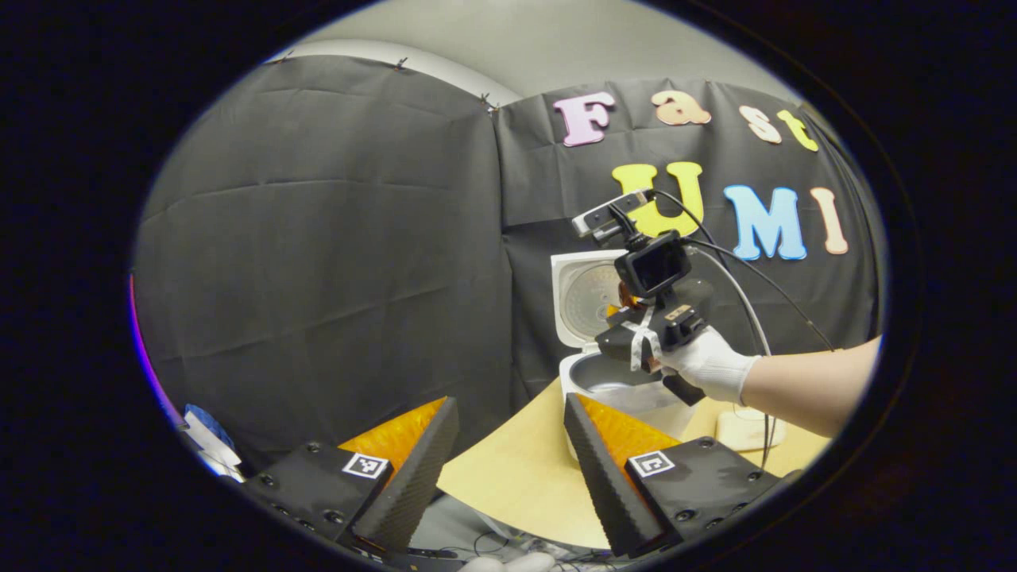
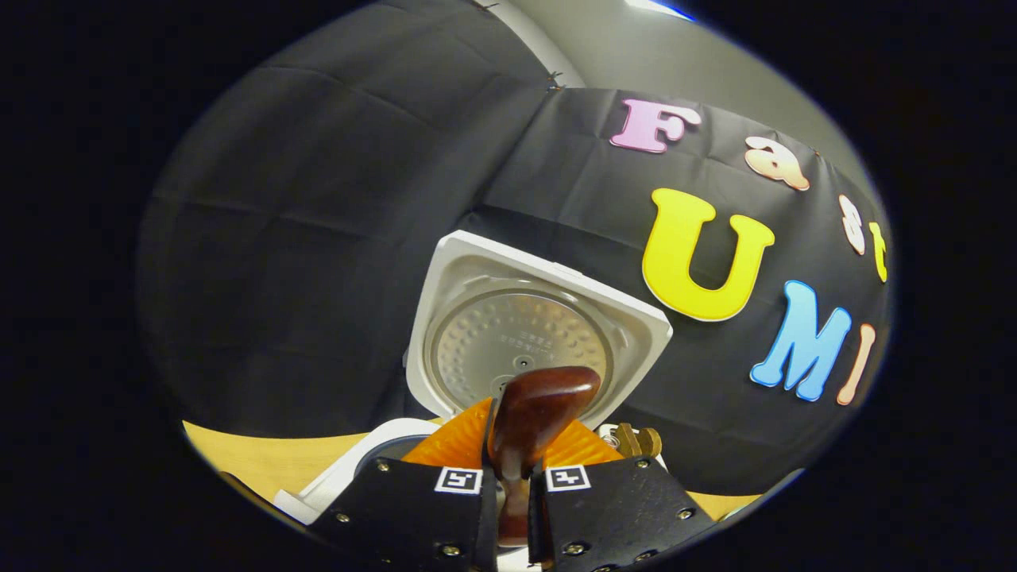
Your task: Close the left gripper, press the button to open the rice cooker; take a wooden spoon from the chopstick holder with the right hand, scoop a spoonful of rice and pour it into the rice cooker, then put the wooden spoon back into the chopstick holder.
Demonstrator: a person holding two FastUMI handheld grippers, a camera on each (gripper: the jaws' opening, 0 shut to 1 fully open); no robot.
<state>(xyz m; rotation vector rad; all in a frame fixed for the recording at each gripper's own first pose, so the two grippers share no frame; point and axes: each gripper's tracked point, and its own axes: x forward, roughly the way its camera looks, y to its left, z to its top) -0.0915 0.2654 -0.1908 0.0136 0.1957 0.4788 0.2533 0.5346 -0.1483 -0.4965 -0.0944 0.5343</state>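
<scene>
The right hand-held gripper (image 2: pixel 513 485) clamps the wooden spoon (image 2: pixel 531 421) above the open rice cooker (image 2: pixel 524 334). The left hand-held gripper (image 1: pixel 508 453) hangs released over the worktop (image 1: pixel 516 477).

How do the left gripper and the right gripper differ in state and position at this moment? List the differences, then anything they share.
1. The left gripper has its fingers spread apart and holds nothing; the right gripper is shut on the wooden spoon.
2. The left gripper sits back near the table edge; the right gripper is raised over the open rice cooker.

Shared: both carry square black-and-white markers.
</scene>
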